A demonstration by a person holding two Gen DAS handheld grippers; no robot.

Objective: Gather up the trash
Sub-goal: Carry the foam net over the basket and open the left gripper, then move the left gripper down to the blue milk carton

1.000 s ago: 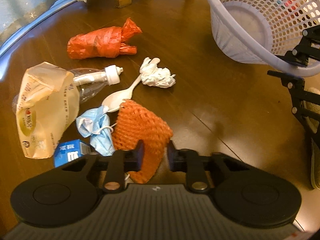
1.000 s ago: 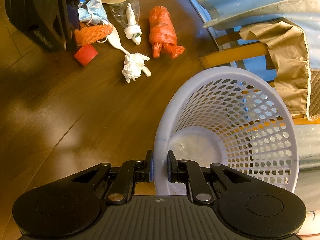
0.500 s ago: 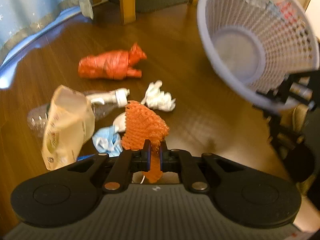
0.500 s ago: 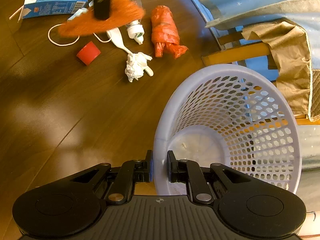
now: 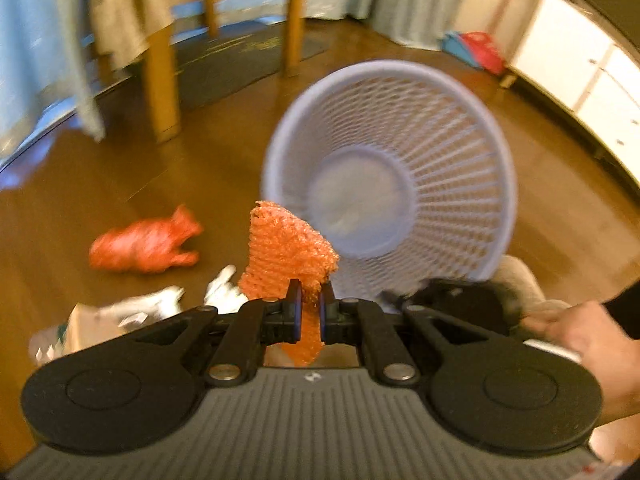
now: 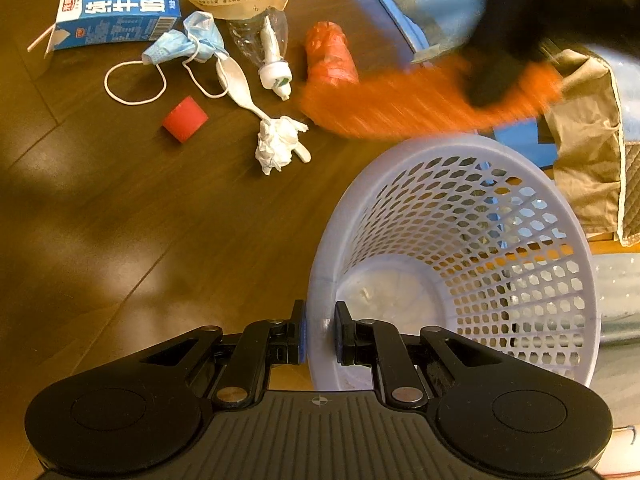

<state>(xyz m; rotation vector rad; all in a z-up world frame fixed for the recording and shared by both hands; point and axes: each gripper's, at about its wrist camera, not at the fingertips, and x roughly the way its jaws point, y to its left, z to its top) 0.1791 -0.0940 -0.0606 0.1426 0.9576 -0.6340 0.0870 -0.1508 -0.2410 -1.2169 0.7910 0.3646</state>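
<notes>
Left wrist view: the left gripper [image 5: 307,300] pinches the orange net [image 5: 286,250] tight. The net hangs in the air in front of the tipped basket [image 5: 496,216]. A red bag [image 5: 144,245] lies on the floor [image 5: 200,184].

Right wrist view: the right gripper [image 6: 320,330] squeezes the basket's rim [image 6: 320,280] between its narrow jaws. The blurry orange net floats just above the basket's far edge. A milk carton [image 6: 114,16], a blue mask [image 6: 186,42] and a red cap [image 6: 185,118] lie on the floor.

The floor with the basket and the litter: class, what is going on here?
A person is collecting trash with a tool in each hand. The left tool is shut on an orange foam net and holds it near the lavender mesh basket. The right tool grips the basket's rim. Other litter lies on the floor.
</notes>
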